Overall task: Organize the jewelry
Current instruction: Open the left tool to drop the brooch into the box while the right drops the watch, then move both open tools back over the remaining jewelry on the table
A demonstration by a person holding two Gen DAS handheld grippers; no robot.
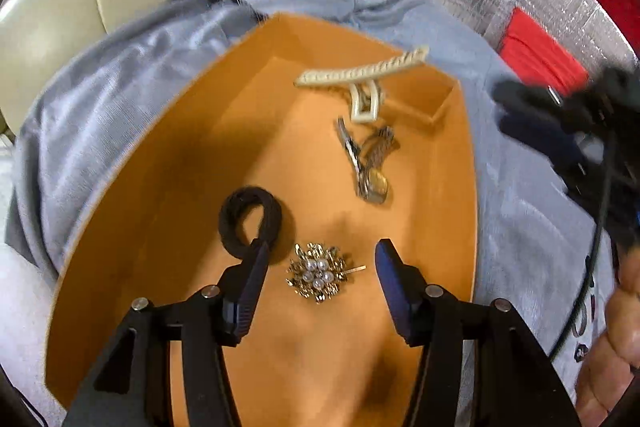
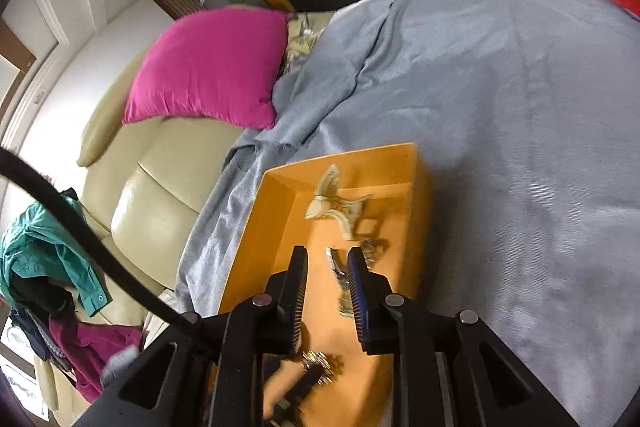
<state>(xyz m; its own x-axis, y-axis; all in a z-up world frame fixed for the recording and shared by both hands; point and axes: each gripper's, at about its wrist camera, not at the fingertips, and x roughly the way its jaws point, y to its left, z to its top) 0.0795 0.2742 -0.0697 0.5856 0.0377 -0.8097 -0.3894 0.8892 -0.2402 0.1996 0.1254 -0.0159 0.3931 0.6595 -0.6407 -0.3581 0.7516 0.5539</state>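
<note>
Orange tray (image 1: 168, 187): sat on a grey cloth (image 1: 120, 75), and everything in sight was already inside it.
Brooch (image 1: 318, 273): lay loose on the tray floor between the left tongs (image 1: 320, 263), which stood released around it, not touching.
Hair tie (image 1: 256, 219): beside the brooch.
Claw clip (image 1: 360, 75): at the far end.
Watch (image 1: 370, 163): mid-tray, under the right tongs (image 2: 326, 269), parted slightly, gripping nothing.
Progress: looked nearly finished; nothing lay outside the tray, only tidying left.
</note>
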